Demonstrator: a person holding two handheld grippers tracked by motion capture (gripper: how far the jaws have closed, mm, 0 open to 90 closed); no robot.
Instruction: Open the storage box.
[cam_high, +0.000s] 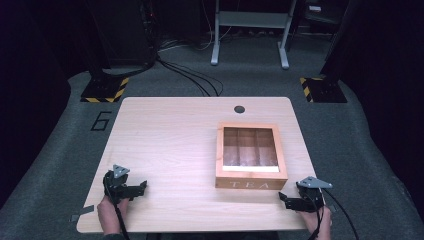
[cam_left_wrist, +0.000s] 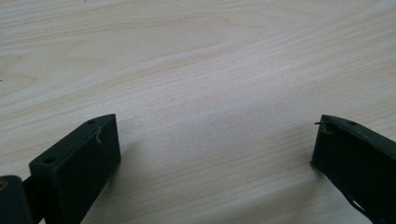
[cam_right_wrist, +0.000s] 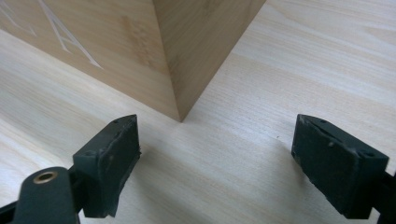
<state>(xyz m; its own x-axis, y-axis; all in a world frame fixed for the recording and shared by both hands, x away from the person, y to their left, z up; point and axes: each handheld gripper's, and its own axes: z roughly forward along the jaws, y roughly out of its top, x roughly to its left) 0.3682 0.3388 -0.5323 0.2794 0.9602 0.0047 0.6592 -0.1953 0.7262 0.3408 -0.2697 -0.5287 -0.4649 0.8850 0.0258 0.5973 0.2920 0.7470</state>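
A wooden tea box (cam_high: 251, 156) with a glass lid and "TEA" on its front stands on the right half of the light wooden table (cam_high: 170, 145). My right gripper (cam_high: 284, 198) lies low on the table just off the box's near right corner, pointing left. In the right gripper view that gripper (cam_right_wrist: 217, 135) is open, with the box corner (cam_right_wrist: 163, 60) a little beyond the jaws and nothing between them. My left gripper (cam_high: 143, 186) rests near the table's front left and points right. Its jaws (cam_left_wrist: 215, 135) stand wide open over bare wood.
A round cable hole (cam_high: 239, 109) sits near the table's far edge. Beyond the table are a grey metal stand (cam_high: 250, 30), floor cables (cam_high: 192, 75) and two bases with yellow-black stripes (cam_high: 106, 90). A "6" (cam_high: 101, 121) is marked on the floor at left.
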